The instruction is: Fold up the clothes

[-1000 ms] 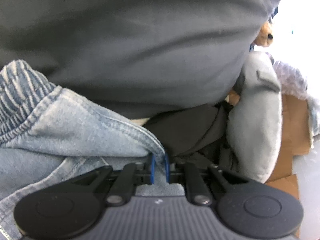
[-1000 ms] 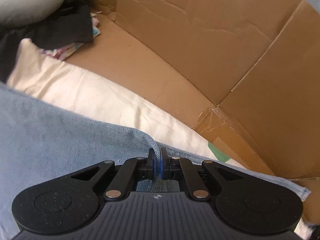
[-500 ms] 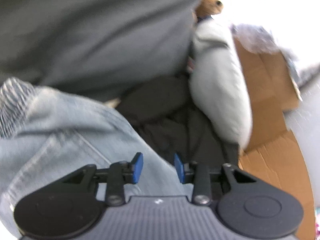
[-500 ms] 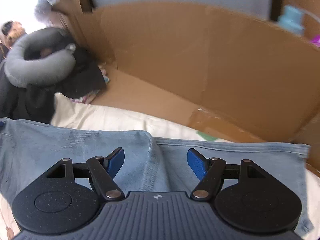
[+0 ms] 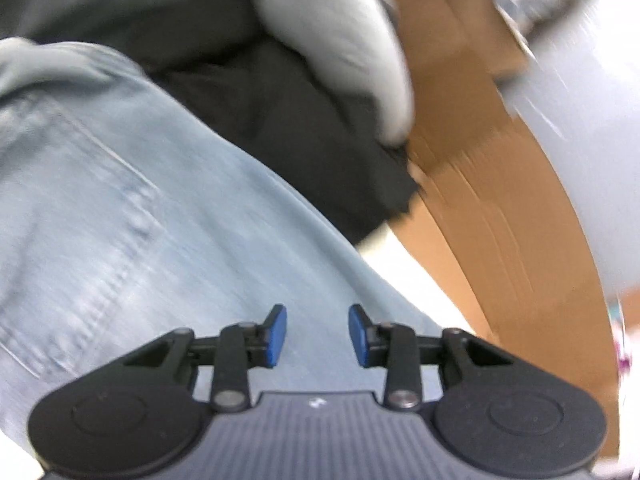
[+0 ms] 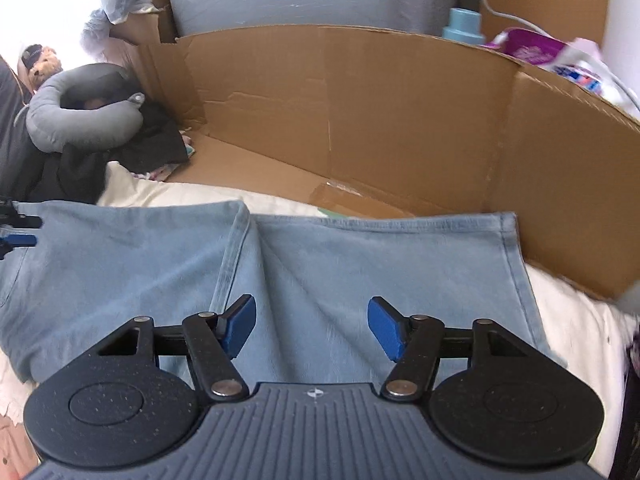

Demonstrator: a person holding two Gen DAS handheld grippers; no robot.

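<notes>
Right wrist view: your right gripper hangs spread, just narrowing, over the jeans — left gripper spread too, nothing pinched.

We see the left wrist view smeared by motion blur; the jeans run off its left edge, and the black clothes lie partly under the neck pillow.
</notes>
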